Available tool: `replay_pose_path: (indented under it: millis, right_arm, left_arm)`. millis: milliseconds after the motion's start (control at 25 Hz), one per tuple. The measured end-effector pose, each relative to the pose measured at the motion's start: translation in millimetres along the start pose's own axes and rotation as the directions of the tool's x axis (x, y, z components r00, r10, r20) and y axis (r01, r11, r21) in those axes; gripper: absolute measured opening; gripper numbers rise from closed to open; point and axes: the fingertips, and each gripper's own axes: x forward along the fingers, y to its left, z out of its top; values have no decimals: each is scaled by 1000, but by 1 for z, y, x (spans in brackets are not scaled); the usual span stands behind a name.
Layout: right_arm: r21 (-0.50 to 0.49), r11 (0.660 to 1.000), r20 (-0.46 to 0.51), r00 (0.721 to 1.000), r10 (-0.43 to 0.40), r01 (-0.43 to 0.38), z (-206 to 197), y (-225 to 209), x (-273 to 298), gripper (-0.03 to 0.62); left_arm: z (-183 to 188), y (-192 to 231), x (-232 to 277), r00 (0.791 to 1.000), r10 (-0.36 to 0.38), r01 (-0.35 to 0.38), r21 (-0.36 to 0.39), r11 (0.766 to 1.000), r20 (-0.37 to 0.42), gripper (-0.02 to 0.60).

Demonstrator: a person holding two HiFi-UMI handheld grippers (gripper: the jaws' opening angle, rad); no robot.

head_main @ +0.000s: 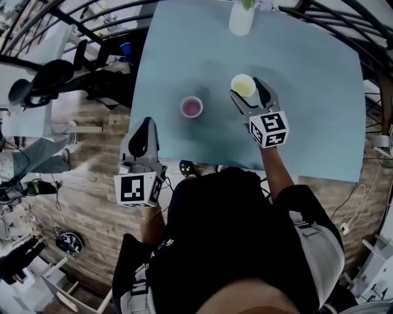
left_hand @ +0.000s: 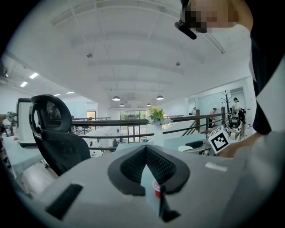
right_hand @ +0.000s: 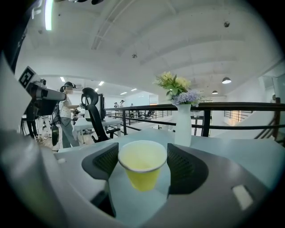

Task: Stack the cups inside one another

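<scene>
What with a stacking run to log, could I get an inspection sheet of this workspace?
Surface: light blue table, no spills seen.
Job's things: yellow cup and pink cup, both upright, apart, not stacked.
Clutter: white vase with flowers at the far edge.
Grippers: right tongs open, jaws either side of the yellow cup; left tongs shut, empty, off the table's near edge.
Cables: white cables on the floor at right.
Surroundings: wooden floor, black office chair, railing.
</scene>
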Motion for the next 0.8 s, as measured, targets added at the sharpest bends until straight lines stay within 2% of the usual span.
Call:
replay_pose_path:
  millis: [480,800]
  right_arm:
    - [-1,996,13,996,88,-88,11,49,7,347]
    - [-10,989,33,988,150,-150,22,82,23,345]
  left_arm:
    - [-8,19,-21,1000,16,-15,-21,1000,9,-11]
    - [-13,45,-43,997,79,-79,-38,996,9,-11]
